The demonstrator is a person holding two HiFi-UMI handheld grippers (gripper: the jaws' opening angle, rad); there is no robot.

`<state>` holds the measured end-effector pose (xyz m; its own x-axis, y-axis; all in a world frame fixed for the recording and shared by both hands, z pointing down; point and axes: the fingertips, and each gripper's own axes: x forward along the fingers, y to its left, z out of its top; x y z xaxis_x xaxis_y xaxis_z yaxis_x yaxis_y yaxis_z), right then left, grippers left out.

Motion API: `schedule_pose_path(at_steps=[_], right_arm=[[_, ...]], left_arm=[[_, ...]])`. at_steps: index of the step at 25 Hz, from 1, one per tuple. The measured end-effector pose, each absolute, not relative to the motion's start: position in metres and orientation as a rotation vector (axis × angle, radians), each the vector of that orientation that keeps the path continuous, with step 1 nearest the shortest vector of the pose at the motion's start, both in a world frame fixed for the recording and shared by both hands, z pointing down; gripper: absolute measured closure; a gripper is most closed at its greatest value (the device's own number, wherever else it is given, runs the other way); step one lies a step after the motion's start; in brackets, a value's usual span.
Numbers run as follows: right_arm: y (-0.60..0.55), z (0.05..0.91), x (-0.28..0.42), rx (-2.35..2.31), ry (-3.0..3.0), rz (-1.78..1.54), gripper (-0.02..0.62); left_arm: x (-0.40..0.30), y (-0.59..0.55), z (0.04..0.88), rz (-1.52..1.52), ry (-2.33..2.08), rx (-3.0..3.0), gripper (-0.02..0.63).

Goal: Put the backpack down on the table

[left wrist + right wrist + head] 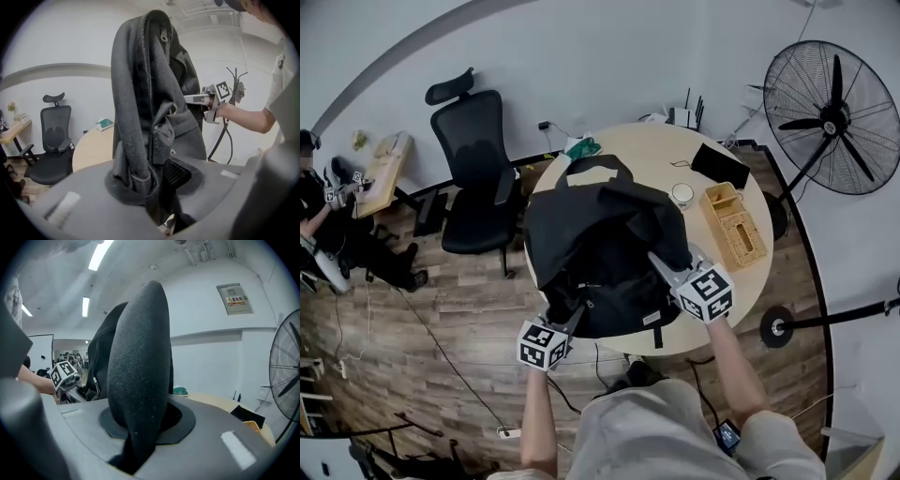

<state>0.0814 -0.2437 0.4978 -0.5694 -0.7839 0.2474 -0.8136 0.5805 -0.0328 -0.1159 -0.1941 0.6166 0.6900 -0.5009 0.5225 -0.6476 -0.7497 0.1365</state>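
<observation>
Nearest the person, the left gripper (574, 317) is clamped on a fold of the black fabric backpack (600, 239). The right gripper (661, 264) is closed round its padded shoulder strap (138, 362). The bag hangs bunched between them over the near edge of the round pale wooden table (647, 155); whether its base touches the top I cannot tell. Beyond it stand a small white round cup (682, 194) and a yellowish slotted wooden box (733, 225), whose contents I cannot make out. A black office chair (478, 178) stands left of the table.
</observation>
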Motion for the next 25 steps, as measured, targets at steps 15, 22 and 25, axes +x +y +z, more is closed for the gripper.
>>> schedule_pose_path(at_steps=[15,22,25], right_arm=[[-0.291,0.568,0.064,1.288,-2.541,0.363,0.522],[-0.318,0.587,0.062,1.326,-2.496,0.420,0.522],[-0.330,0.595,0.061,1.302,-2.489,0.441,0.522]], left_arm=[[-0.125,-0.206,0.675,0.694,-0.892,2.429,0.443],[-0.125,-0.226,0.687,0.647,-0.893,2.399,0.443],[-0.127,-0.236,0.691,0.612,-0.911,2.379,0.442]])
